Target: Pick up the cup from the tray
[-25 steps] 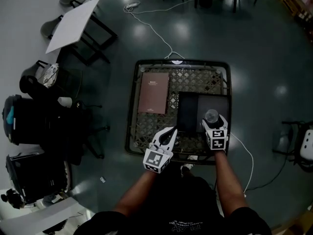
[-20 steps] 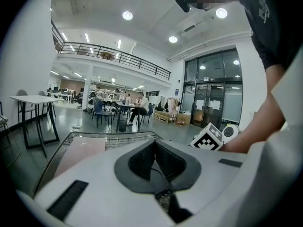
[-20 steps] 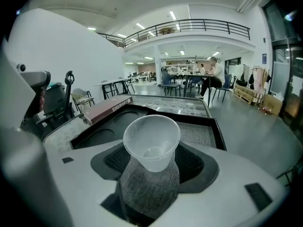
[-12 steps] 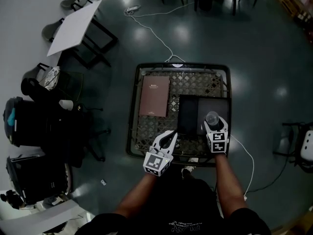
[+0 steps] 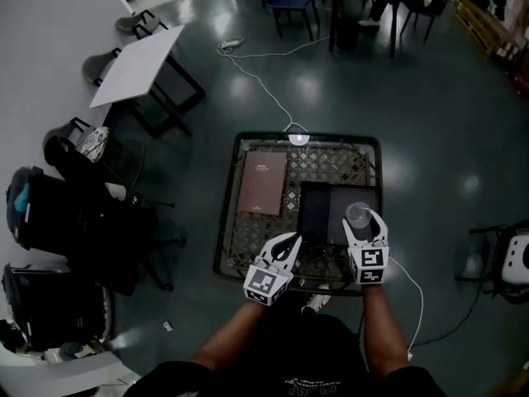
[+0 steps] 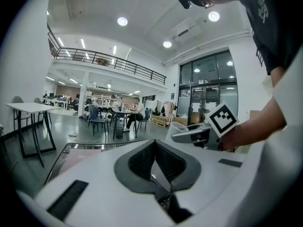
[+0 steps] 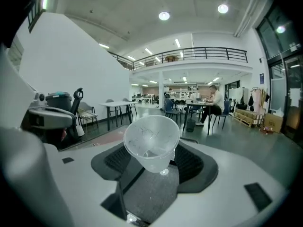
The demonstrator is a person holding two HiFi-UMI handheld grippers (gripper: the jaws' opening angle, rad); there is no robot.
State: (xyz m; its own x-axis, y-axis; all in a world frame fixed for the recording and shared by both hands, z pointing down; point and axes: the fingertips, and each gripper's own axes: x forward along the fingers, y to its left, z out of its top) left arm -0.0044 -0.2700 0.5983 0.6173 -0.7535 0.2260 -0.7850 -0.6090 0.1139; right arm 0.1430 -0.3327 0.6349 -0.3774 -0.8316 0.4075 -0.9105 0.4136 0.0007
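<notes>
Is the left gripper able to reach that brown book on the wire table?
Probably yes. The empty left gripper hangs over the wire table's near edge, and the brown book lies flat just ahead with nothing between. Its jaws look shut, so they must open first.

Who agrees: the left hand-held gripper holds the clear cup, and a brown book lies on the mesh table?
Wrong hand: the right hand-held gripper, its jaws just closed, holds the clear cup, as the right gripper view shows. The brown book lies on the mesh table.
</notes>
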